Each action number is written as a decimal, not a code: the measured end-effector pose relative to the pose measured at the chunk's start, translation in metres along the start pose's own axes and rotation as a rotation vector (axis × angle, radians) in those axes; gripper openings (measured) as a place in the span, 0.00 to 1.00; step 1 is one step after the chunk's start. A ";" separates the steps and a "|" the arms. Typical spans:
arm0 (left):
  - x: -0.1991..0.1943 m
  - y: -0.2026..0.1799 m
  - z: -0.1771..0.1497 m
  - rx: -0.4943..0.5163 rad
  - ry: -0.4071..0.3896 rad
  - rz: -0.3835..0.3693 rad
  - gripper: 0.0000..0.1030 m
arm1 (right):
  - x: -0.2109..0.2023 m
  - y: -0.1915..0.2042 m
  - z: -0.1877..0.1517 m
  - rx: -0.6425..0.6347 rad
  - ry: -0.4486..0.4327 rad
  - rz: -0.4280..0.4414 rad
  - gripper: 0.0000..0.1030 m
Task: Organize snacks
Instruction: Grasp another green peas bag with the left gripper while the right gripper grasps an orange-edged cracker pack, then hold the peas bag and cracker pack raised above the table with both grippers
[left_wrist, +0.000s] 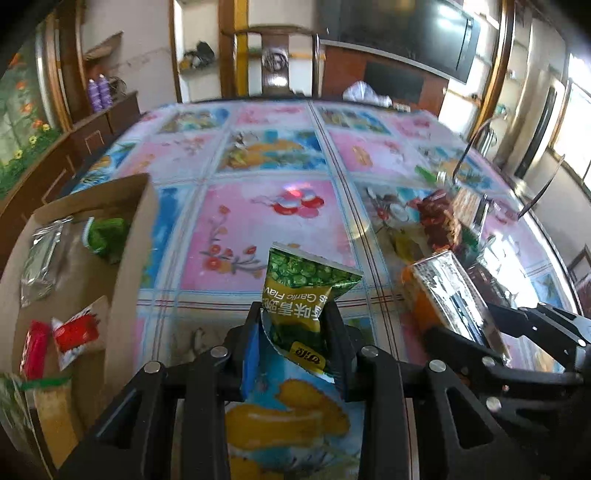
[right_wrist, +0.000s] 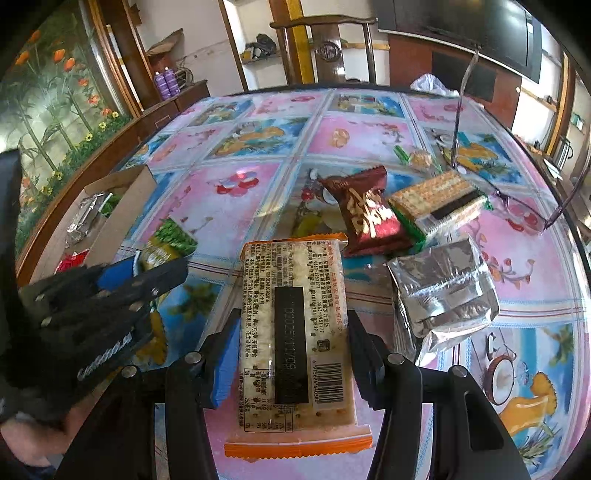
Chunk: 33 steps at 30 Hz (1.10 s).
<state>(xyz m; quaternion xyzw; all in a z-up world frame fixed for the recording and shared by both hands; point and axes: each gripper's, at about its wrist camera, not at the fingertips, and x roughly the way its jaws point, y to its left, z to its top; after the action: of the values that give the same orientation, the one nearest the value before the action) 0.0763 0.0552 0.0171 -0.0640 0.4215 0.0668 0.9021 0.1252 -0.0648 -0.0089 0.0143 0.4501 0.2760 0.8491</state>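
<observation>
1. Surface: a broad top under a glossy printed cloth of pink and blue panels with fruit and flowers. The sheen says slick, so packets should slide on it easily.

2. Cardboard box: open-topped, at the left edge. It already holds a silver foil pouch, something green and red sachets, so I take it as the sorting bin.

3. Loose heap on the right: a crinkled silver foil pack, a green-edged cracker pack and a maroon snack bag overlapping one another, still unsorted. A pair of glasses lies beyond them.

4. Right gripper: jaws closed on the long flanks of an orange-trimmed cracker packet. It is flat, stiff and rectangular, clear film over pale crackers, with a barcode. Holding it across the narrow width looks a sensible grip, since it keeps the slab level.

5. Left gripper: jaws pinched on the lower end of a green pea packet, garlic flavour by its print. The bag is soft, puffy and foil-lined, and its free end sticks forward over the surface, just right of the box. An end grip suits a pillow bag; a squeeze on the belly might crush the contents.

6. Judgement: both packets look ready to go leftward into the box, the pea packet nearest.
</observation>
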 end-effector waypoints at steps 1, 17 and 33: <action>-0.002 0.002 -0.001 -0.008 -0.014 -0.002 0.30 | -0.001 0.002 0.000 -0.006 -0.011 -0.003 0.56; -0.017 0.007 -0.002 -0.005 -0.074 -0.030 0.30 | -0.007 0.005 0.001 0.016 -0.056 0.004 0.56; -0.027 0.001 -0.003 0.025 -0.132 0.011 0.30 | -0.011 0.006 0.001 0.023 -0.062 0.008 0.56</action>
<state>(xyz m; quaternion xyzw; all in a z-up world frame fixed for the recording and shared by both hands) 0.0572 0.0543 0.0358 -0.0459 0.3623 0.0706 0.9283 0.1185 -0.0647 0.0020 0.0346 0.4267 0.2734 0.8614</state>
